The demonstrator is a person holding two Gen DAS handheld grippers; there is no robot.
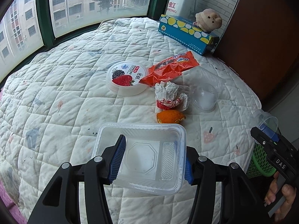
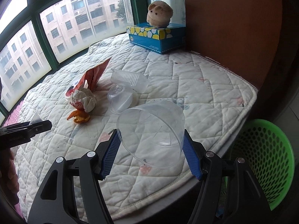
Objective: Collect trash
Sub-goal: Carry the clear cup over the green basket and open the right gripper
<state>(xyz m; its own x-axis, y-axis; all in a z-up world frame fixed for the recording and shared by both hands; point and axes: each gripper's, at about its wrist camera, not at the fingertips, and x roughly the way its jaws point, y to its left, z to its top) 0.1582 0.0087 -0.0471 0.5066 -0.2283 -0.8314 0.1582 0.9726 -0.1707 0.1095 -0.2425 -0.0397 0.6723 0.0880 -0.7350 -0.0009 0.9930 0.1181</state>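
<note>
My left gripper (image 1: 152, 155) is shut on a clear rectangular plastic tray (image 1: 147, 147), held just above the quilted pad (image 1: 56, 85). My right gripper (image 2: 151, 149) is shut on a clear plastic cup (image 2: 151, 128), held on its side near the pad's front edge. On the pad lie a round berry yogurt tub (image 1: 124, 78), an orange snack wrapper (image 1: 168, 68), a crumpled paper ball (image 1: 169, 94), an orange peel (image 1: 170, 116), a clear dome lid (image 1: 205, 98) and a ribbed clear container (image 1: 210, 78). In the left wrist view the right gripper (image 1: 269, 133) shows at the right edge with the cup.
A green mesh basket (image 2: 261, 160) stands on the floor beside the pad's right edge. A blue tissue box (image 1: 186, 34) with a plush toy (image 1: 208, 20) on it sits at the back by the brown wall. Windows run along the left and back.
</note>
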